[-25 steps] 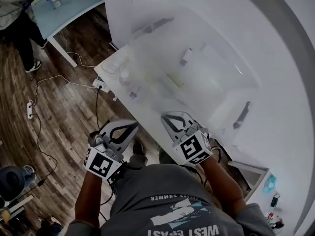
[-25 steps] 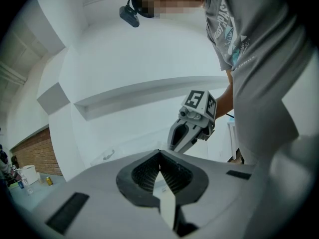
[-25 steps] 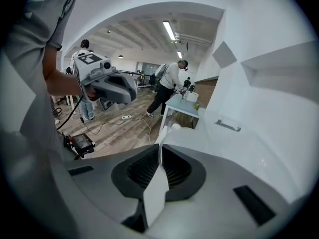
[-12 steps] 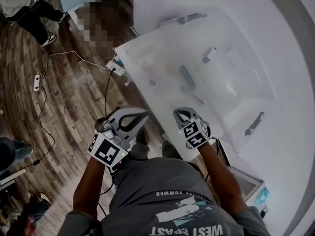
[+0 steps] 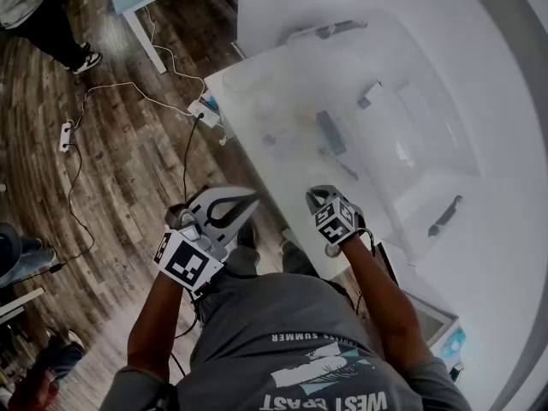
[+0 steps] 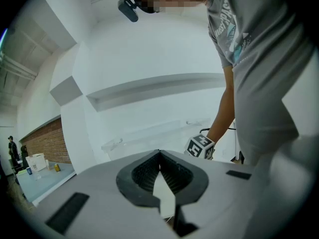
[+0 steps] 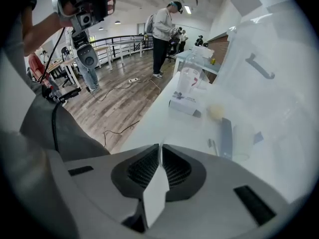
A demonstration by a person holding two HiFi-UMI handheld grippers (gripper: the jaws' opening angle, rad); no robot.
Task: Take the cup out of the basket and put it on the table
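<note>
Wood-plank floor w/ trailing cables. A white table, washed out by glare, fills the upper right.

- **Task, as judged:** not begun. Reach, grasp, lift-out and set-down are all left.
- **Basket:** 1 clear basket sits on the table, w/ dim shapes inside.
- **Cup:** can't be picked out for sure because of the glare. 1 clear vessel, poss. a cup or bottle, stands at the table's far end beside 1 small box.
- **Grippers:** 2, both at the table's near edge by the wearer's waist.
  - Left gripper is off the table, over the floor, jaws together w/ nothing btwn them.
  - Right gripper is over the table's edge, jaws likewise together and empty.
- **Bystander:** 1 bystander stands well away from the table in the head view.
</note>
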